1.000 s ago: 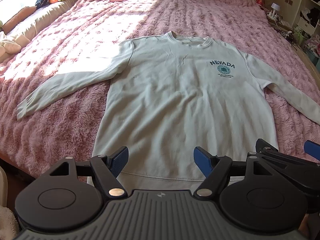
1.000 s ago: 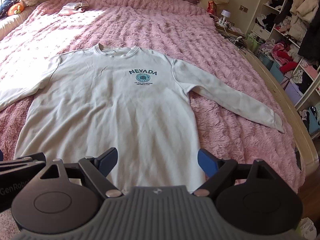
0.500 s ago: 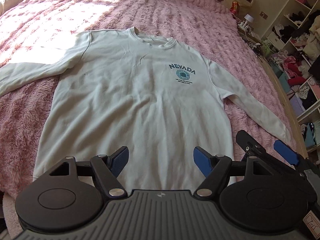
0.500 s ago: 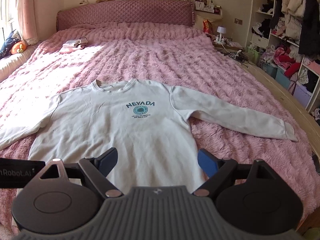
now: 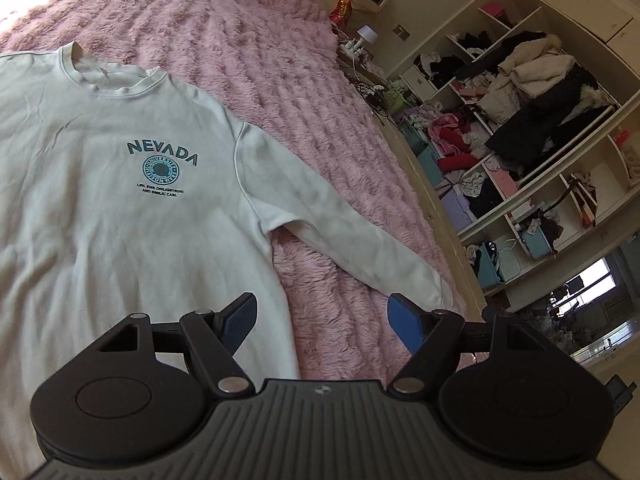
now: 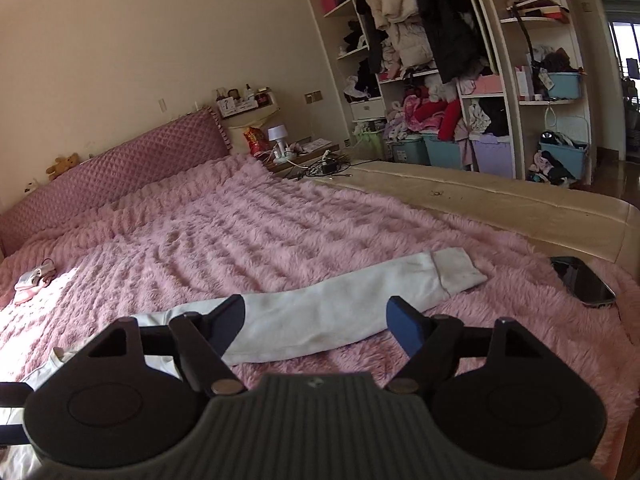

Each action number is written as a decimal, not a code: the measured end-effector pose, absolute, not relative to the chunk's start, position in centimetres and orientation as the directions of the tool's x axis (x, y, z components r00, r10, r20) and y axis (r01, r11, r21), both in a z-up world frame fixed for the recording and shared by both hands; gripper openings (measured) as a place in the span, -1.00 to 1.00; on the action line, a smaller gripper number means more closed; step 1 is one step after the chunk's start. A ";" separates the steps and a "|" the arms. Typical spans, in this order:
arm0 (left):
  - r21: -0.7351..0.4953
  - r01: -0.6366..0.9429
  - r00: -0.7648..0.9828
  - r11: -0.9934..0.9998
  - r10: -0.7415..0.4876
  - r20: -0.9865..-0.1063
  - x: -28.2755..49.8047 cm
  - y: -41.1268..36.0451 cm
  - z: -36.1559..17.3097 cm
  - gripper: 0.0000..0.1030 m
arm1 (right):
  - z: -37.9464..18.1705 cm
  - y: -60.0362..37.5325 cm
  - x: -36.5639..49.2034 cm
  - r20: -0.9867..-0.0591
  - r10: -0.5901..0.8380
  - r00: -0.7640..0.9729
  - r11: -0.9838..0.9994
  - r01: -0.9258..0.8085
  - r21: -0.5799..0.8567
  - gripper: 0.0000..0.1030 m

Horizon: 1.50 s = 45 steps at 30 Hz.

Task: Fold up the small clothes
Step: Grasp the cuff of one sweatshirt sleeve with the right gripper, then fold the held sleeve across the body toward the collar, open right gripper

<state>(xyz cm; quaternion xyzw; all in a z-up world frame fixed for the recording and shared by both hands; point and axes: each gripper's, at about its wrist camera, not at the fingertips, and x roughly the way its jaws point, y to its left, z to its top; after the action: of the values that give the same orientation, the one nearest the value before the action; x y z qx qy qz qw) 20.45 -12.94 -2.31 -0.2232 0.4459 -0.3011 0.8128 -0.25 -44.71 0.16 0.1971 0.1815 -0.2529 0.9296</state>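
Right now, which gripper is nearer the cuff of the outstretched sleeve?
Right. The right gripper hangs low over the sleeve, cuff just ahead of its open jaws. The left gripper, also open, sits back by the sweatshirt hem.

A lived-in home bedroom is shown by a wide bed (image 6: 500,204) covered with a fluffy pink blanket (image 6: 248,240), a quilted headboard (image 6: 120,172) against the wall, a cluttered bedside stand (image 6: 296,156) and open wardrobe shelves (image 6: 436,80) crammed with clothes and storage bins.
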 end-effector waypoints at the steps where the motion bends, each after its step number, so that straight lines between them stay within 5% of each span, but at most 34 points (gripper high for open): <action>1: -0.635 0.294 0.415 0.714 -0.694 -0.588 21.0 -13.5 -2.6 0.69 | -0.5 -45.9 0.3 -0.438 -0.433 0.788 0.779 0.572 0.259 0.08; 6: -0.626 0.345 0.397 0.699 -0.713 -0.578 24.6 -17.7 -4.4 0.69 | -4.8 -53.2 3.3 -0.486 -0.539 0.688 0.655 0.705 0.273 0.09; 14: -0.590 0.376 0.391 0.714 -0.700 -0.598 30.1 -22.8 -7.1 0.69 | -11.3 -61.5 7.2 -0.595 -0.495 0.633 0.435 0.774 0.461 0.09; 19: -0.626 0.339 0.345 0.702 -0.712 -0.611 32.4 -24.8 -9.9 0.69 | -13.2 -63.6 8.4 -0.576 -0.498 0.648 0.358 0.759 0.544 0.07; 20: -0.636 0.333 0.332 0.696 -0.718 -0.612 32.5 -25.1 -10.4 0.69 | -13.3 -63.9 8.8 -0.569 -0.502 0.652 0.356 0.755 0.551 0.01; 22: -0.648 0.326 0.302 0.689 -0.725 -0.619 32.6 -25.7 -11.4 0.69 | -13.4 -64.1 9.2 -0.567 -0.507 0.649 0.349 0.756 0.553 -0.58; 25: -0.637 0.322 0.259 0.700 -0.713 -0.652 32.5 -26.7 -12.9 0.69 | -13.6 -64.7 9.3 -0.562 -0.503 0.656 0.339 0.749 0.569 -0.92; 36: -0.671 0.312 0.268 0.673 -0.739 -0.618 32.5 -24.8 -11.9 0.69 | -8.4 -62.2 10.0 -0.468 -0.514 0.719 0.469 0.692 0.549 -0.96; 45: -0.678 0.254 0.388 0.690 -0.715 -0.581 29.2 -15.5 -8.3 0.69 | -0.2 -53.2 15.5 -0.307 -0.349 0.885 0.670 0.465 0.579 -0.96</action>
<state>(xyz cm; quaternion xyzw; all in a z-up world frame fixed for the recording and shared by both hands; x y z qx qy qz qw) 29.19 -15.49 -8.34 -0.2495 0.4614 -0.3049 0.7949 15.50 -53.20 -0.21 0.3390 0.0853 -0.2236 0.9098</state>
